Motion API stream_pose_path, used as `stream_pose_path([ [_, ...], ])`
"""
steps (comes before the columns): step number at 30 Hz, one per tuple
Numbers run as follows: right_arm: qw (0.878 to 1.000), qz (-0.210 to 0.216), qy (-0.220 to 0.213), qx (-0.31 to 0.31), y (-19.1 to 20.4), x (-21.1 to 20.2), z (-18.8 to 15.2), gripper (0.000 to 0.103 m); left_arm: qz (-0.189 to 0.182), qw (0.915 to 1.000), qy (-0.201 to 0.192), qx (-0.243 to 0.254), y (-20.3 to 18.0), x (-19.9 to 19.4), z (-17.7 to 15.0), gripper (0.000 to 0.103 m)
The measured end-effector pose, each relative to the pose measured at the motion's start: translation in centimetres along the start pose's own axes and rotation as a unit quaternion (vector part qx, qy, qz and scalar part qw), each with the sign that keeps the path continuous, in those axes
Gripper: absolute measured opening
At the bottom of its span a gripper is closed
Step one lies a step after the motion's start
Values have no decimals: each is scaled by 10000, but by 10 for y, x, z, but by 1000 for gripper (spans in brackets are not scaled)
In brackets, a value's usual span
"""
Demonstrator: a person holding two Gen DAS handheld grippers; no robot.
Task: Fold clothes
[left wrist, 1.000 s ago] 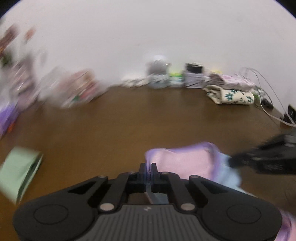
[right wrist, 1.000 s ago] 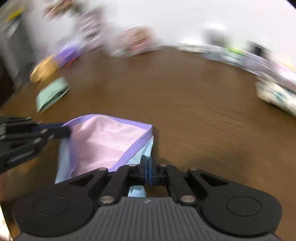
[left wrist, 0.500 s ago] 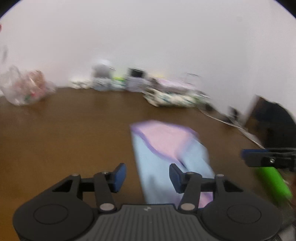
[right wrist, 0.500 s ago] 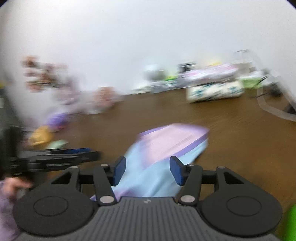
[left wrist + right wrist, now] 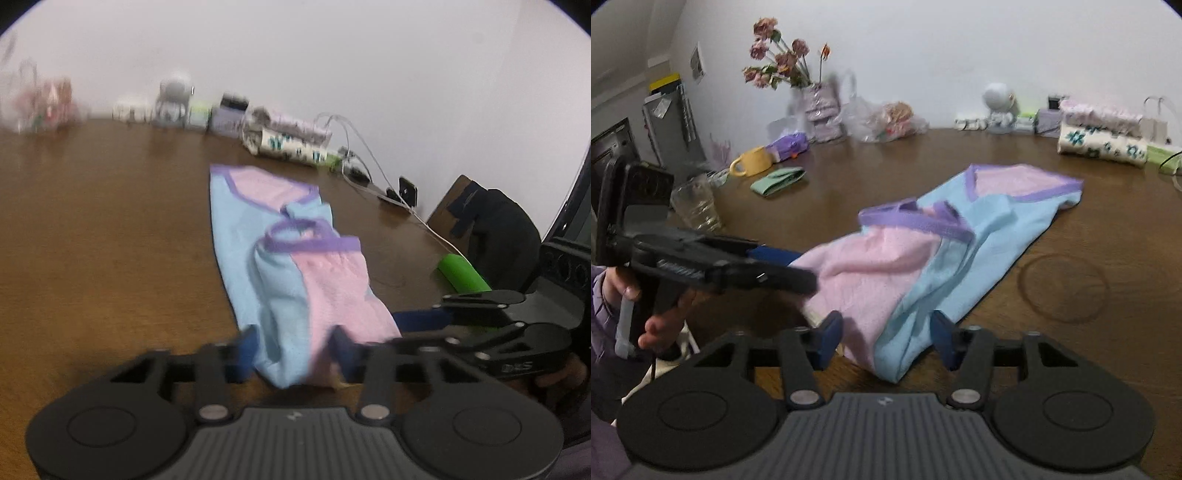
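Note:
A light blue and pink garment with purple trim [image 5: 273,251] lies stretched out on the brown table [image 5: 92,240], partly doubled over itself. Its near end sits between the fingers of my left gripper [image 5: 293,350], which is open. In the right wrist view the same garment [image 5: 960,251] runs away to the upper right, and its near blue corner lies between the fingers of my open right gripper [image 5: 886,332]. The left gripper [image 5: 720,266], held by a hand, reaches in from the left beside the pink edge. The right gripper [image 5: 480,332] shows at the right of the left wrist view.
A folded floral cloth [image 5: 1100,146] and small items line the far edge by the wall. A yellow mug [image 5: 753,166], a folded green cloth [image 5: 777,181], a glass [image 5: 696,203] and a vase of flowers [image 5: 816,99] stand at the left. A green cylinder [image 5: 461,275], cables [image 5: 369,173] and a dark chair [image 5: 502,229] are at the right.
Both grippers were shut on the garment a second ago and have opened. The garment now lies flat on the table, and both grippers have drawn back to its near end.

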State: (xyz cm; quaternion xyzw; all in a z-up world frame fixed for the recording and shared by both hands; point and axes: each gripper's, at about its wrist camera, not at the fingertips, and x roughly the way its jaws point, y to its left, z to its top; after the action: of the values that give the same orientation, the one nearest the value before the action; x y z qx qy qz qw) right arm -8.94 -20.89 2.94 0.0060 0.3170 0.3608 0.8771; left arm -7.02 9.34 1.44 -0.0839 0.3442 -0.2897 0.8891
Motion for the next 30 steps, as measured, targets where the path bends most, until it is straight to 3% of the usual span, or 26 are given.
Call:
stream_pose_path([
  [7,9998,131,129,89,-1,-8,-7,12,54,9998,-18,-192,-6,-6,-13,24],
  [11,9994,151,205,221,-6,-28,-14,4,-159,9988,225,-407,-15,-14,-18,20],
  [14,9990,166,261,319,-10,-43,-20,3,-240,9988,264,-334,-24,-20,-20,25],
  [17,9986,213,231,423,-14,-55,-22,9,-347,9983,87,-465,-18,-21,-12,46],
  [20,9983,312,-41,500,-19,-49,-12,22,-298,9978,96,-589,-13,-7,1,44],
  [22,9981,268,-67,547,-22,-34,-5,24,-279,9974,166,-650,-11,4,10,44],
  [23,9982,238,-24,559,-24,-25,-3,24,-319,9972,217,-645,-12,9,12,40],
  [26,9980,271,113,568,-24,-10,-4,24,-426,9969,258,-611,-13,15,15,13],
  [29,9970,368,78,674,-27,-9,-7,23,-383,9971,-37,-663,-6,10,15,6],
  [30,9968,362,30,716,-28,-10,-7,14,-289,9969,-104,-721,-2,8,16,6],
])
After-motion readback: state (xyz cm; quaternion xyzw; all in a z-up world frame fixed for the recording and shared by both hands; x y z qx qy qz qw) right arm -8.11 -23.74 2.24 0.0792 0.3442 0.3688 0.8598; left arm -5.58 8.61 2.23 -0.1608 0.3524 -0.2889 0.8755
